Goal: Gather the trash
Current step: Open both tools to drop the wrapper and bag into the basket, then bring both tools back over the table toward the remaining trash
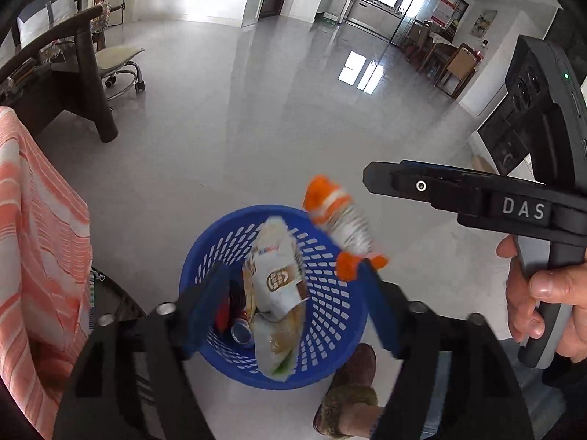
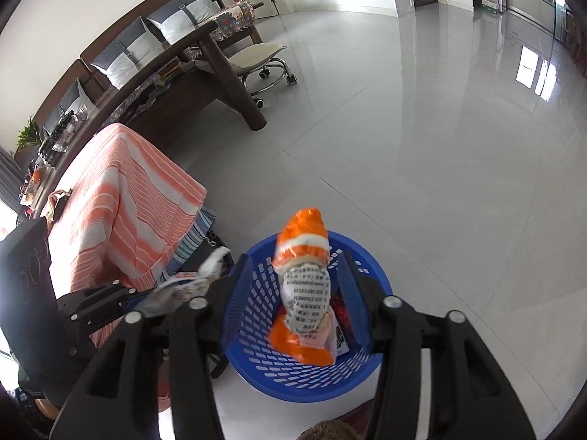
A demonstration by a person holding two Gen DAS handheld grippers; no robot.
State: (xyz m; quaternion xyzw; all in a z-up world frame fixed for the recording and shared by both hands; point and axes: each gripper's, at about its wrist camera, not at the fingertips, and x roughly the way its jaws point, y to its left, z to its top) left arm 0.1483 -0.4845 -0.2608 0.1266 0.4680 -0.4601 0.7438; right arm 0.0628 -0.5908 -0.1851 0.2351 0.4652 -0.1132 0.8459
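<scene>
A blue plastic basket (image 1: 332,330) stands on the grey floor under both grippers. My left gripper (image 1: 293,267) is open above it, and a white and beige snack wrapper (image 1: 277,278) hangs loose between its fingers, over the basket. My right gripper (image 2: 295,256) is open too. An orange and white packet (image 2: 304,286) sits between its fingers without touching the pads, above the basket (image 2: 249,333). In the left wrist view that packet (image 1: 341,227) is blurred, just under the right gripper (image 1: 381,179). A can (image 1: 242,333) lies in the basket.
An orange striped cloth (image 2: 121,190) covers furniture left of the basket. Behind it are a dark wooden table (image 2: 205,84) and a rolling chair (image 2: 256,55). A furry slipper (image 1: 352,392) sits by the basket. A hand (image 1: 543,293) holds the right gripper's handle.
</scene>
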